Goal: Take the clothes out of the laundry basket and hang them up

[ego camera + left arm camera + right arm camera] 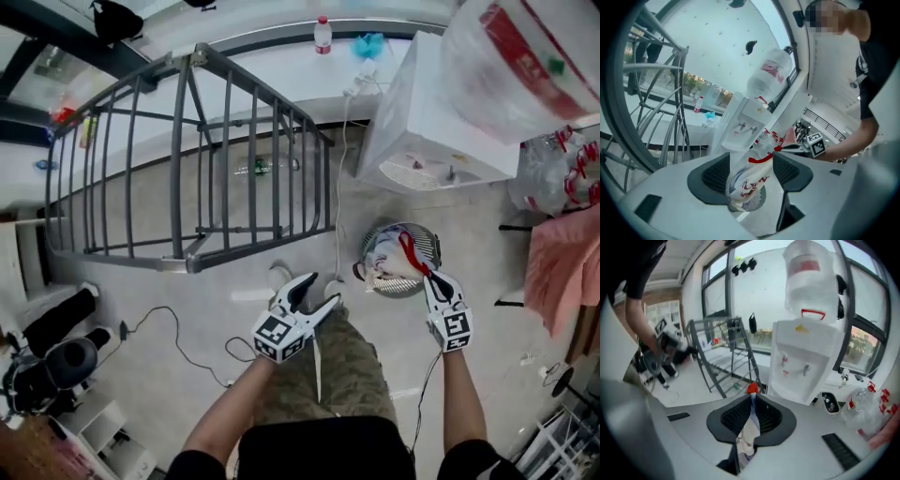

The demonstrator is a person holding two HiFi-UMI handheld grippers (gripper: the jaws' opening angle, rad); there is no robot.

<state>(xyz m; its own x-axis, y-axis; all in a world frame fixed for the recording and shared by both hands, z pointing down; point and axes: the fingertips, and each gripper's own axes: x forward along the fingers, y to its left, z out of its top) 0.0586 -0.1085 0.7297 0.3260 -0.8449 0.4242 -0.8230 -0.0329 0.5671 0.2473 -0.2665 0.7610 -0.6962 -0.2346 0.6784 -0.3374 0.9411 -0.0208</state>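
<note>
A round laundry basket (429,246) stands on the floor by my feet, with a white garment with red trim (386,255) in it. My right gripper (424,273) is shut on that garment's red-edged part, and a fold of cloth (749,426) is pinched between its pads. My left gripper (317,292) hangs open above my knees, left of the basket, holding nothing. Between its spread jaws in the left gripper view, the garment (751,180) rises out of the basket (758,200) towards the right gripper (790,146).
A grey metal drying rack (187,159) stands to the left, beyond my legs. A white water dispenser (431,122) with a big bottle is just behind the basket. Pink cloth (562,262) hangs at the right. Cables (178,342) trail over the floor.
</note>
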